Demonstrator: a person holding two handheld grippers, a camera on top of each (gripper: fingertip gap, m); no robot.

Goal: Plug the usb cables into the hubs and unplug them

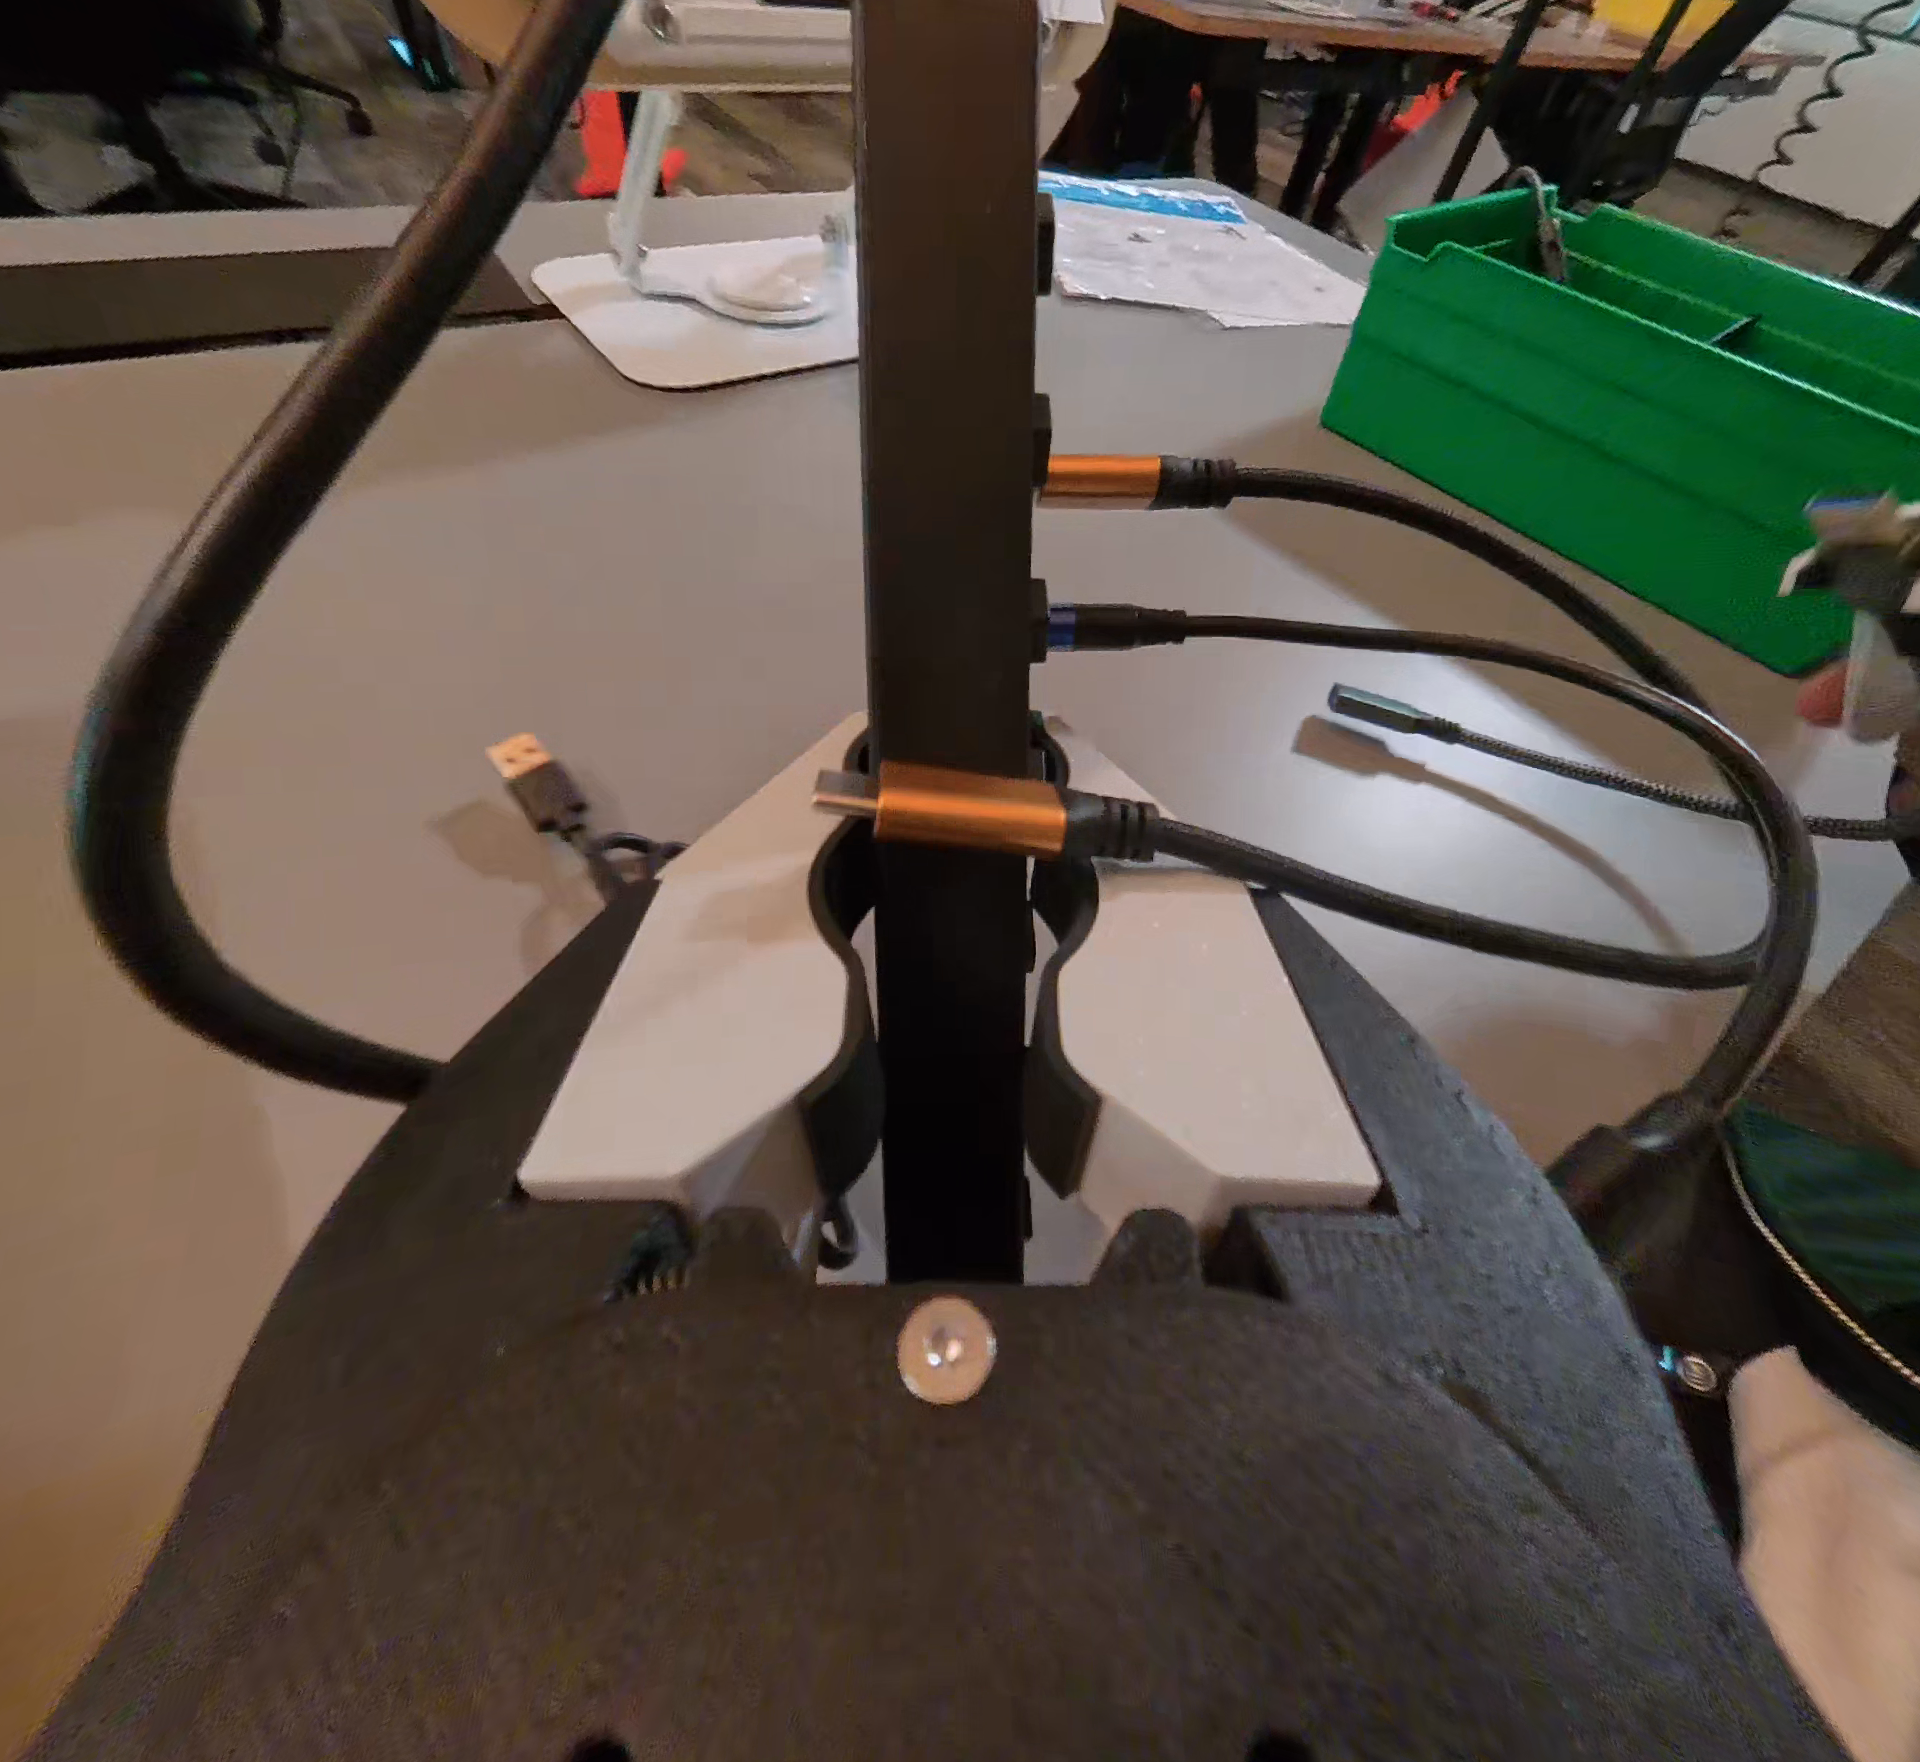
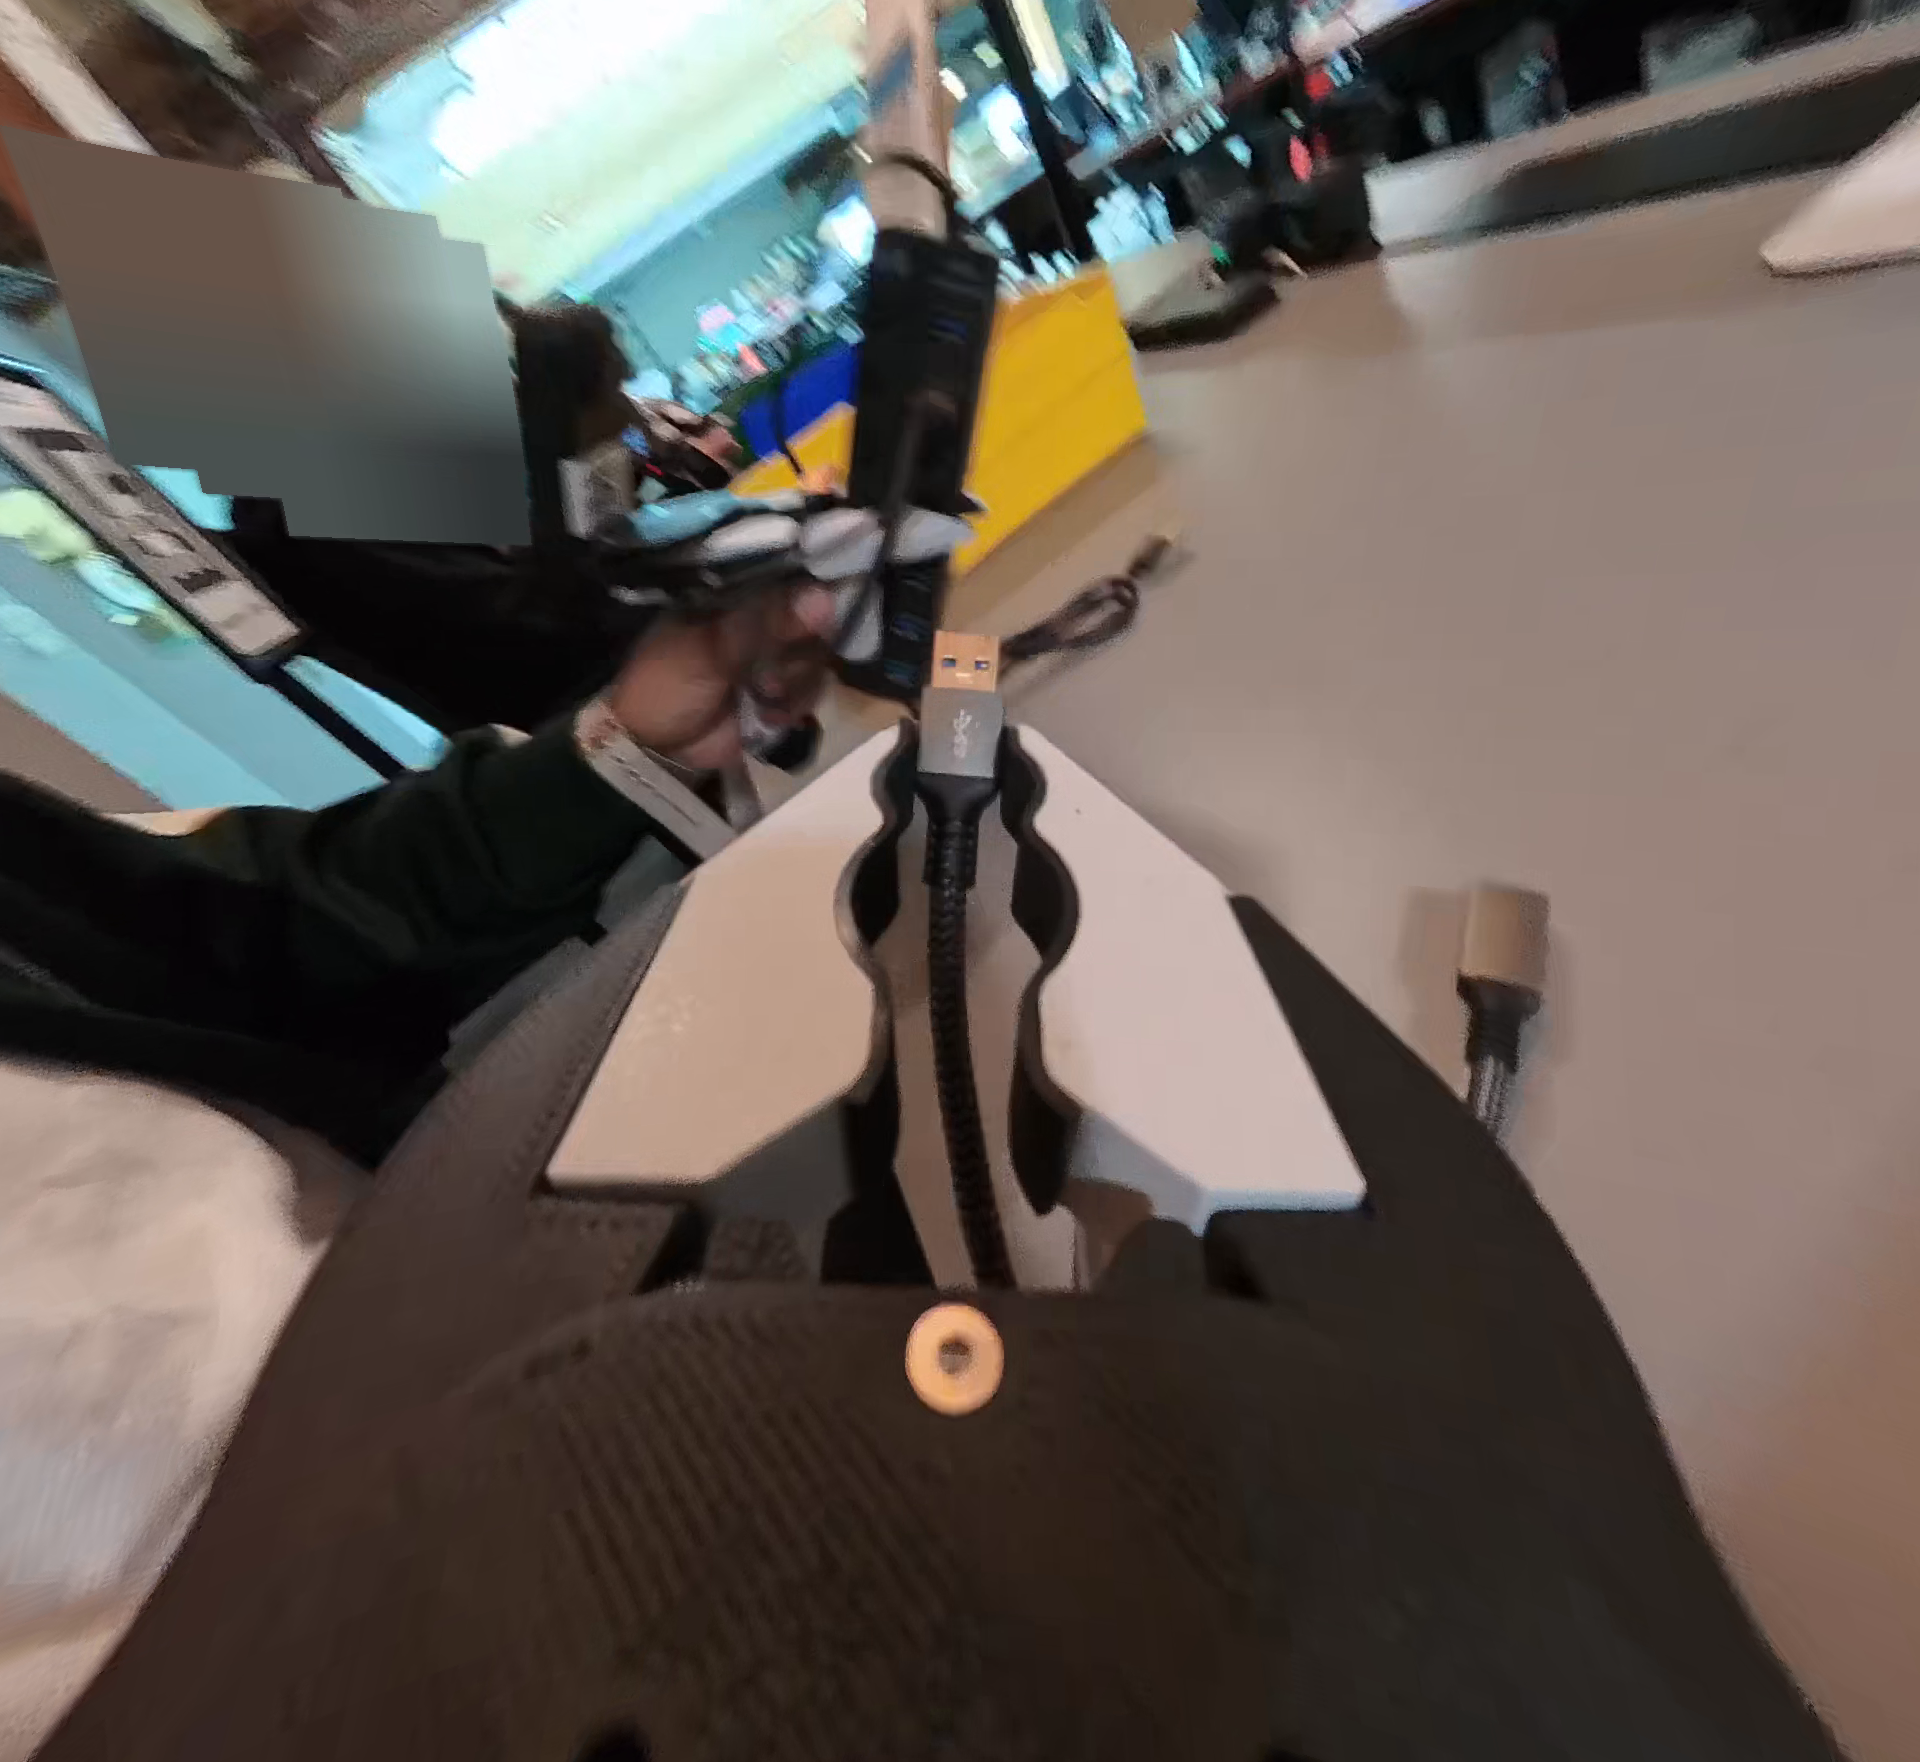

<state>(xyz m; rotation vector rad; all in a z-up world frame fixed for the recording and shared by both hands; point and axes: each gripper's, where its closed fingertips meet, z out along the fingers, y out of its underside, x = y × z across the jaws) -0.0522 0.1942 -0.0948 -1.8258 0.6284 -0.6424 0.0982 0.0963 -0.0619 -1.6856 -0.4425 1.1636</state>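
My left gripper (image 1: 951, 839) is shut on a long black USB hub (image 1: 945, 341) and holds it upright above the grey table. An orange-collared plug (image 1: 1101, 478) and a blue-tipped plug (image 1: 1101, 626) sit in the hub's right side. A loose orange-collared plug (image 1: 966, 817) lies across the fingertips. My right gripper (image 2: 961, 756) is shut on a grey USB-A plug (image 2: 964, 710) with a braided cable, its metal tip pointing at the hub (image 2: 920, 382), which the left gripper (image 2: 790, 538) holds farther off. The right gripper shows at the right edge of the left wrist view (image 1: 1870, 611).
A green bin (image 1: 1621, 424) stands at the right. A loose USB-A plug (image 1: 530, 777) and a grey plug (image 1: 1371, 706) lie on the table. A thick black cable (image 1: 260, 486) loops at the left. A yellow bin (image 2: 1049, 403) and another grey plug (image 2: 1501, 943) show in the right wrist view.
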